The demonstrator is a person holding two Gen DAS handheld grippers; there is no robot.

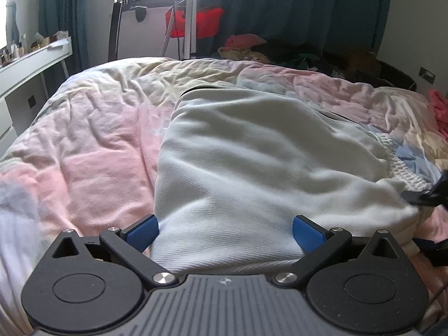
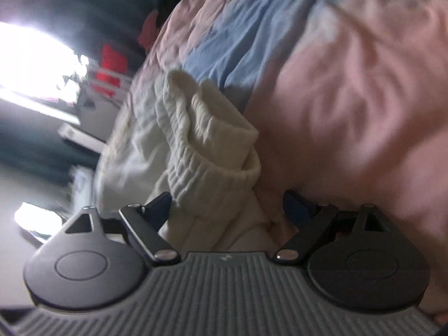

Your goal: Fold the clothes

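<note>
A white knit garment (image 1: pixel 252 151) with a ribbed elastic band (image 1: pixel 403 165) lies spread on the bed. My left gripper (image 1: pixel 225 231) is open, its blue pads (image 1: pixel 142 232) wide apart with the near edge of the garment lying between them. My right gripper (image 2: pixel 226 204) is open too, rolled sideways, with the ribbed band (image 2: pixel 201 145) bunched between its jaws. The right gripper's black tip shows in the left wrist view (image 1: pixel 428 193) at the garment's right corner.
The bed has a rumpled pink, blue and cream duvet (image 1: pixel 92 145). A white desk (image 1: pixel 30 64) with small items stands at the left. A pile of clothes (image 1: pixel 280 50) lies at the far edge. A red bag (image 1: pixel 196 22) hangs on a stand by the window.
</note>
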